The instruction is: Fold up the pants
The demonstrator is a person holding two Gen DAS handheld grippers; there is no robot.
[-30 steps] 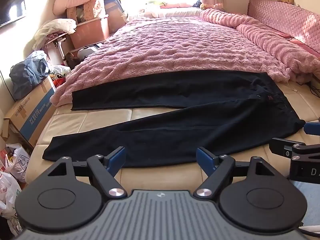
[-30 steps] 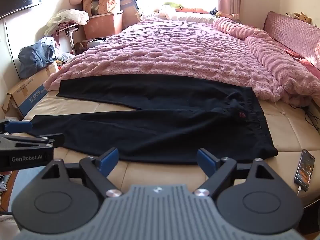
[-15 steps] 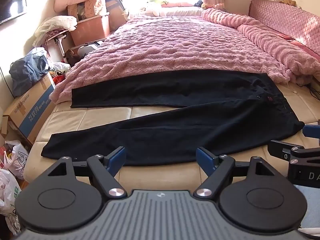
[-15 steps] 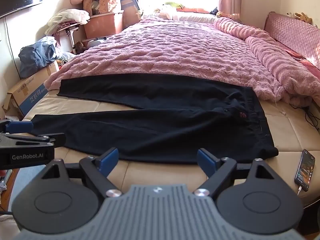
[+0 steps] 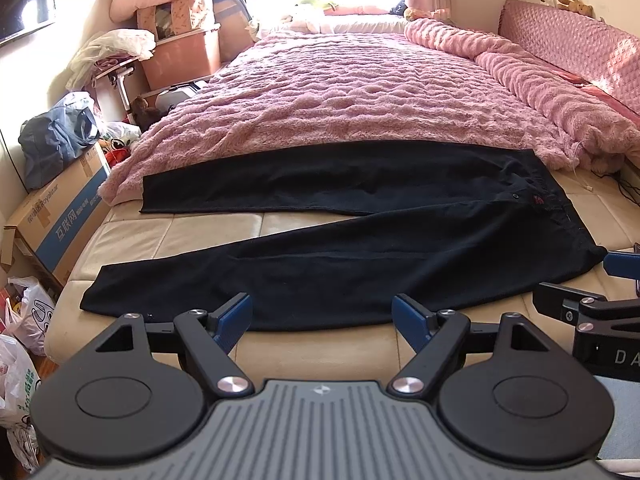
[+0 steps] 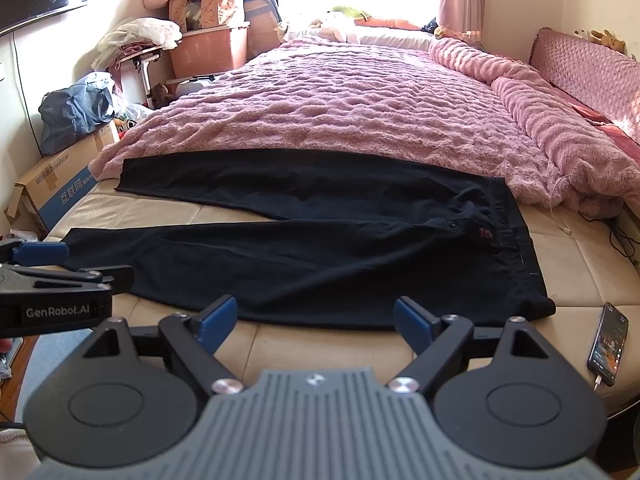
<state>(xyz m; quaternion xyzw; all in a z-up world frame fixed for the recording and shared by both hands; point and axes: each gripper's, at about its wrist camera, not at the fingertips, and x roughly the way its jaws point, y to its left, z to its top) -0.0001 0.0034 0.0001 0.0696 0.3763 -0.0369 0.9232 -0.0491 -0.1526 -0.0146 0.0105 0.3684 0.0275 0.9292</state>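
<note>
Black pants (image 5: 360, 256) lie unfolded across the foot of the bed (image 5: 192, 232), legs splayed in a V, long axis crosswise to both grippers, waistband toward the phone (image 6: 608, 350). Left gripper (image 5: 322, 316), jaws apart and empty, faces the near leg; right gripper (image 6: 316, 318), likewise apart, faces the waist end, probably nearer it.

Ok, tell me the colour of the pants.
Black pants, seen best from the right wrist view.
</note>
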